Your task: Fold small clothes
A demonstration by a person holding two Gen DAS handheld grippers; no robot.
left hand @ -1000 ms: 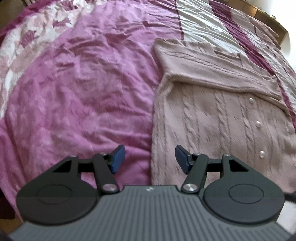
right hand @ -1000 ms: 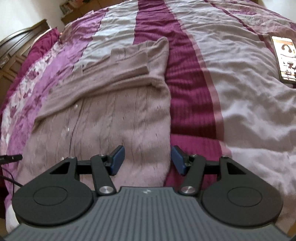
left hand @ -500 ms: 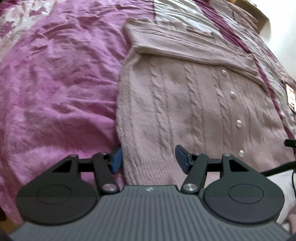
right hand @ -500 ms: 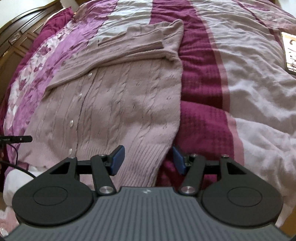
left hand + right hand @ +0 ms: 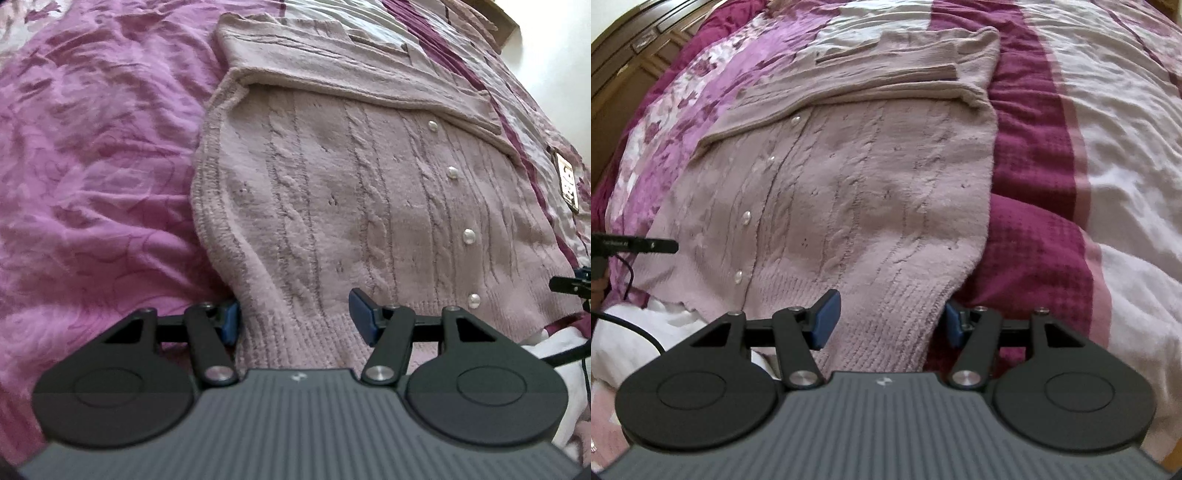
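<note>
A pale pink cable-knit cardigan [image 5: 369, 192] with pearl buttons lies flat on the purple bedspread [image 5: 92, 166], its sleeves folded across the top. My left gripper [image 5: 295, 319] is open and straddles the hem's left corner: one blue pad [image 5: 231, 321] sits just off the knit's edge, the other over the ribbing. In the right wrist view the cardigan [image 5: 849, 184] fills the middle. My right gripper [image 5: 890, 321] is open over the hem's right corner, with its outer pad [image 5: 955, 325] beyond the edge, above dark magenta cover. Neither pair of pads presses the knit.
A flat phone-like object [image 5: 567, 182] lies on the bed, right of the cardigan. White cloth [image 5: 646, 325] bunches below the hem. A wooden headboard [image 5: 628, 55] stands at the far left. The other hand's black tool [image 5: 635, 245] and its cable reach in from the left.
Both grippers have sunk toward the cardigan's hem and tilted down. The two hem corners now lie between the jaws. Neither opening looks different.
</note>
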